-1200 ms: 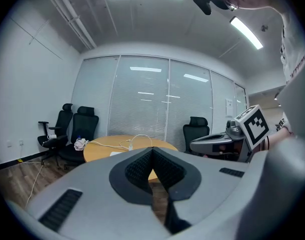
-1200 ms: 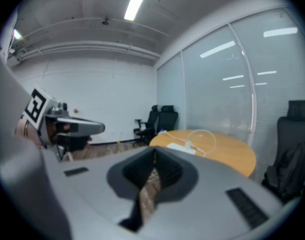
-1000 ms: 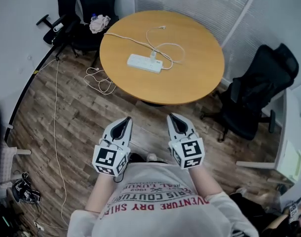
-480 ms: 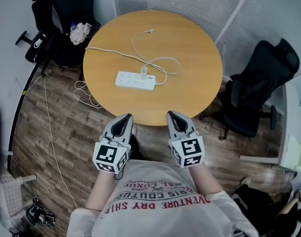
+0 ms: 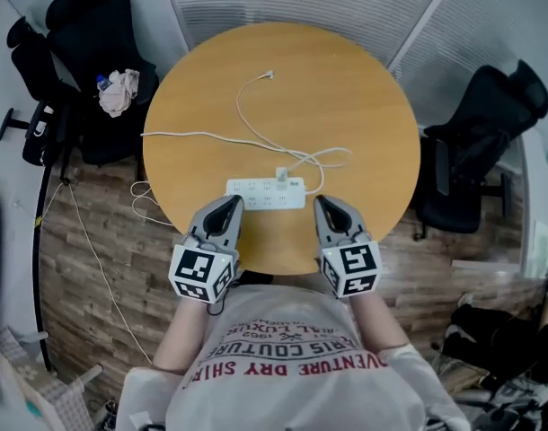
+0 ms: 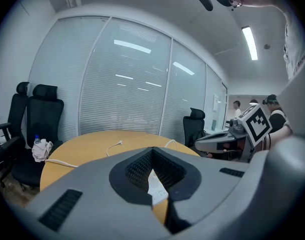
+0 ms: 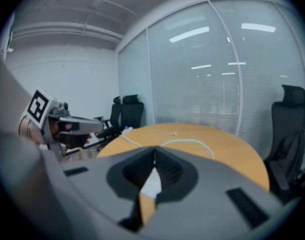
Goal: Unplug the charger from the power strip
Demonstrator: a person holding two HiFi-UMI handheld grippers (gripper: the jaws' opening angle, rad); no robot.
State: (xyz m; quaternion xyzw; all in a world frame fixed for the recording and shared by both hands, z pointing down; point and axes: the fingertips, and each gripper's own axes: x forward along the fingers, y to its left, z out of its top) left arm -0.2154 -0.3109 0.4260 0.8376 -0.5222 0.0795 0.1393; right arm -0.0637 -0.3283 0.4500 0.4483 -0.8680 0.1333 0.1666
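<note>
A white power strip (image 5: 265, 193) lies on the round wooden table (image 5: 364, 97), near its front edge. A white charger (image 5: 281, 177) is plugged into the strip, and its white cable (image 5: 247, 124) loops across the tabletop. My left gripper (image 5: 227, 205) is over the table's near edge, just short of the strip's left end, jaws shut and empty. My right gripper (image 5: 322, 205) is level with it by the strip's right end, shut and empty too. In both gripper views a sliver of the strip (image 6: 156, 188) (image 7: 151, 184) shows under the closed tips (image 6: 152, 151) (image 7: 154, 151).
Black office chairs stand at the left (image 5: 85, 34) and right (image 5: 485, 124) of the table. A cloth and a bottle (image 5: 119, 91) lie on the left chair. White cords (image 5: 148, 206) trail over the wooden floor. Blinds cover the glass wall behind the table.
The table has come much closer. Both grippers moved forward together from above the floor to over the table's near edge, next to the power strip. Their jaws stayed shut.
</note>
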